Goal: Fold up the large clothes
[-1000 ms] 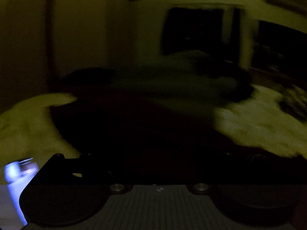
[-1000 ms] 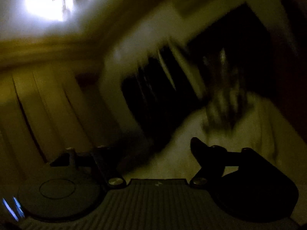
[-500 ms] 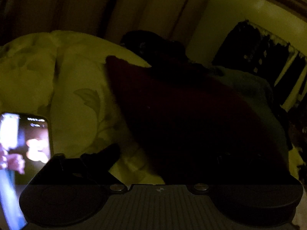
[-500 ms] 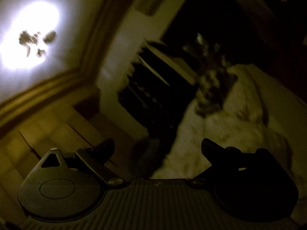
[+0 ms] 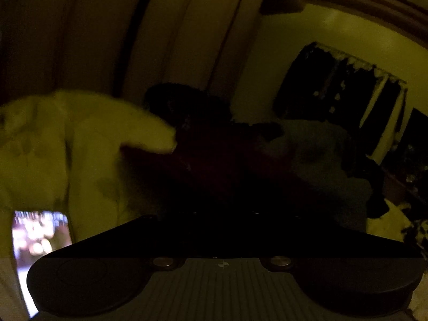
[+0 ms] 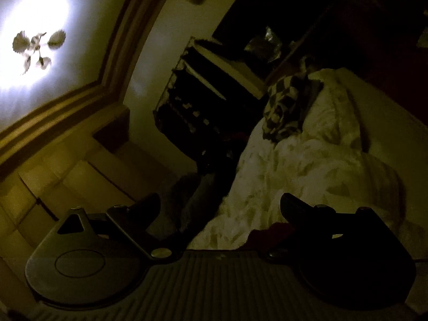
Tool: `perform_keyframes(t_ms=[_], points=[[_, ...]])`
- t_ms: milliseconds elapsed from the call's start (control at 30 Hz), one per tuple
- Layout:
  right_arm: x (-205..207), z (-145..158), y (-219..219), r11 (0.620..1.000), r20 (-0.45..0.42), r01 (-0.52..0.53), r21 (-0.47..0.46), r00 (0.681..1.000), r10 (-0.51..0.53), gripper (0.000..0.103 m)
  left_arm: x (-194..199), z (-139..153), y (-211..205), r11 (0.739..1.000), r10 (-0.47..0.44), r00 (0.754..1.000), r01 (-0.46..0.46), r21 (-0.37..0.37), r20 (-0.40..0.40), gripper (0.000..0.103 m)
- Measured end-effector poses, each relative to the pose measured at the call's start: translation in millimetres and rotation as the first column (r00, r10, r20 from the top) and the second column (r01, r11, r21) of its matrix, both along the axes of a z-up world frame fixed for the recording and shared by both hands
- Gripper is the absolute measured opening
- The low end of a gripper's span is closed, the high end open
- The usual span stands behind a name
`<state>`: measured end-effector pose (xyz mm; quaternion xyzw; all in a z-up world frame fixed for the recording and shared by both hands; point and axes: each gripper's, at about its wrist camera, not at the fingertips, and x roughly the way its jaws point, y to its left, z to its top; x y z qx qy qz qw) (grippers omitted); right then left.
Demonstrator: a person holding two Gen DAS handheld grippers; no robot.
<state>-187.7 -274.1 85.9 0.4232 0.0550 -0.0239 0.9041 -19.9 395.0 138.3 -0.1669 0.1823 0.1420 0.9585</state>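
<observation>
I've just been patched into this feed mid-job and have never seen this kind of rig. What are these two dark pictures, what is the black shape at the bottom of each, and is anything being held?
There is no robot here. A person holds a two-finger gripper in each hand, and each gripper carries a fisheye camera that looks forward along its fingers. The black shape is the gripper itself.

In the left wrist view, the left gripper faces a dark red garment lying on pale floral bedding. A lit phone is at the lower left. The fingers are lost in shadow, so I cannot tell whether it grips anything.

In the right wrist view, the right gripper is tilted up toward the ceiling lamp. Its jaws are wide apart and hold nothing. A checkered cloth lies further along the bed.
</observation>
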Motion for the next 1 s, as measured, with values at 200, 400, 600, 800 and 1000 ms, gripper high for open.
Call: perform_keyframes(t_ms=[200, 400, 600, 800, 1000], points=[[1.2, -6.9, -7.2, 0.997, -0.019, 0.006, 0.071, 1.0, -0.005, 0.097, -7.9, 68.9, -110.5, 0.937, -0.252, 0.963, 0.217, 0.275, 0.098, 0.057], [6.4, -5.4, -0.7, 0.999, -0.033, -0.022, 0.035, 0.999, 0.023, 0.097, 9.6, 64.5, -283.4, 0.75, -0.614, 0.789, 0.588, 0.304, -0.013, 0.058], [11.1, -14.6, -4.7, 0.999, -0.099, -0.024, 0.024, 0.995, 0.026, 0.097, 2.5, -75.7, -422.1, 0.476, -0.733, 0.503, 0.86, 0.183, -0.457, 0.103], [23.4, -27.4, -10.2, 0.998, -0.165, -0.056, 0.04, 0.984, 0.062, 0.097, -16.2, -125.0, -434.8, 0.401, -0.654, 0.483, 0.874, 0.274, -0.583, 0.103], [29.4, -23.7, -3.9, 0.997, -0.179, -0.076, -0.005, 0.981, 0.074, 0.097, -19.3, -95.3, -383.6, 0.502, -0.687, 0.527, 0.842, 0.197, -0.501, 0.103]])
